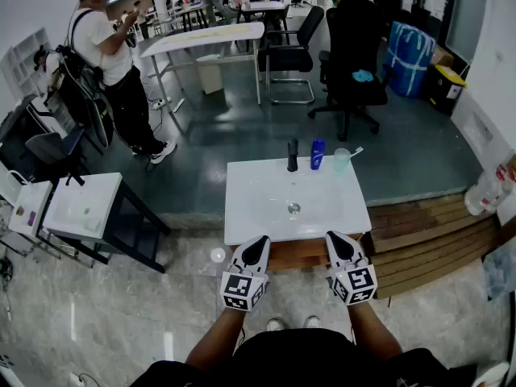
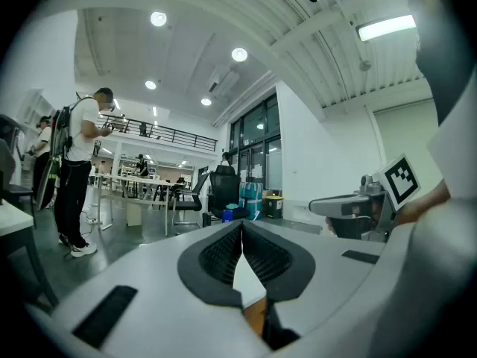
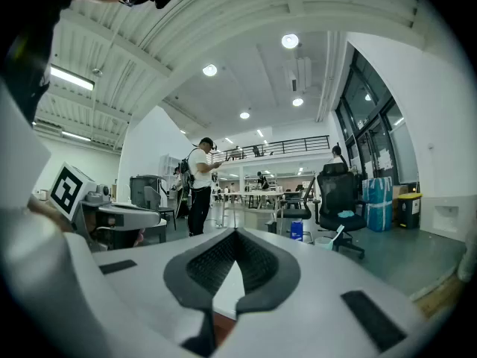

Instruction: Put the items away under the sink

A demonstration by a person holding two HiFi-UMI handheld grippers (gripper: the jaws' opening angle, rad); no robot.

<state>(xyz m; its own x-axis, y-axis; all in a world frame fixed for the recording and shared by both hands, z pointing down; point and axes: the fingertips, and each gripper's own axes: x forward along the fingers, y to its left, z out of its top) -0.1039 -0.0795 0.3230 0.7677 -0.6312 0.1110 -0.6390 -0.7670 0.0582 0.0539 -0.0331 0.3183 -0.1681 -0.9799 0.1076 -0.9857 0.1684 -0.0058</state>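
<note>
A white sink top stands in front of me, its drain in the middle. Along its far edge stand a black bottle, a blue bottle and a clear cup holding a toothbrush. My left gripper and right gripper hover side by side over the sink's near edge, both shut and empty. The left gripper view shows its jaws pressed together, with the blue bottle far ahead. In the right gripper view the jaws are shut too, and the blue bottle and the cup stand beyond.
A second small white sink on a black stand is at the left. A wooden step runs to the right of the sink. Beyond are a black office chair, a white table and a standing person.
</note>
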